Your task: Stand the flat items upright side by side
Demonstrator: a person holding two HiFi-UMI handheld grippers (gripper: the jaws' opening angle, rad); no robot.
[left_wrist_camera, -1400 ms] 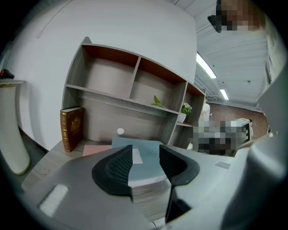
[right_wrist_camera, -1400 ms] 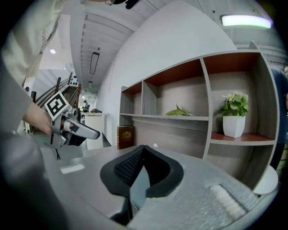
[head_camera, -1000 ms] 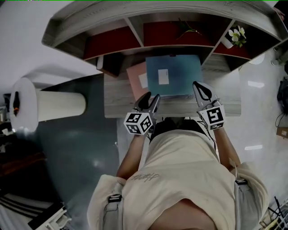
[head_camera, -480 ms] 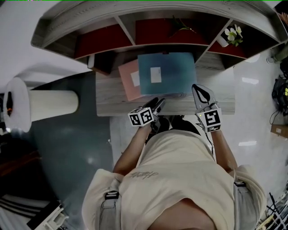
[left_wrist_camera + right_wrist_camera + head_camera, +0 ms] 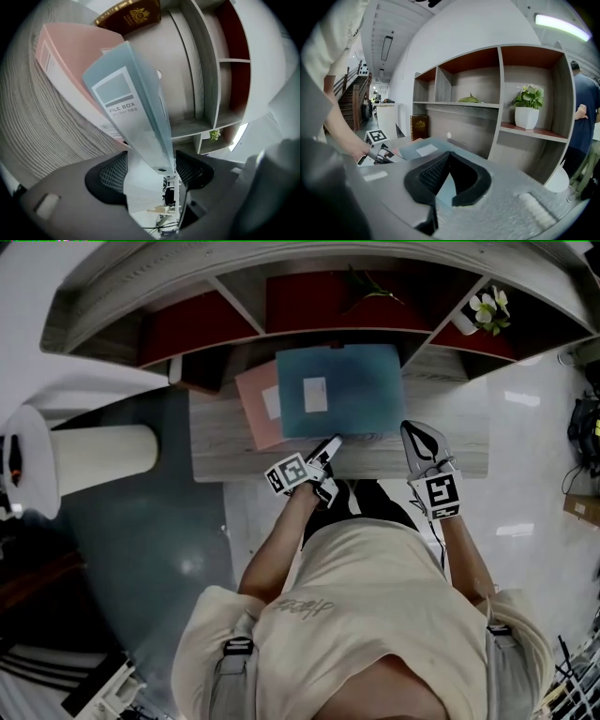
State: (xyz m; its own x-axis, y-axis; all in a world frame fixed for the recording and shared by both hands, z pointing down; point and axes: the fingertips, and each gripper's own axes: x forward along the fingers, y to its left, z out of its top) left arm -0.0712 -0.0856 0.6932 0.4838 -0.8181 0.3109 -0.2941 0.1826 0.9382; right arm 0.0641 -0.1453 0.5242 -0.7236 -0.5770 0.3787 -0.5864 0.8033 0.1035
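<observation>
A blue file box lies flat on the desk, overlapping a pink file box to its left. My left gripper is at the blue box's front edge. In the left gripper view the blue file box runs edge-on between the jaws of my left gripper; the jaws have just been opening and the pads stand off it. The pink file box lies beneath. My right gripper hovers shut and holding nothing at the desk's front right, seen close at the right gripper.
A shelf unit with red-backed compartments rises behind the desk. A dark red book stands at the back left. A potted plant sits in the right compartment. A white cylinder lies left of the desk. A person stands far right.
My left gripper has sunk to the desk's front edge, rolled over, and now has the blue box's edge between wider jaws. My right gripper has shifted slightly.
</observation>
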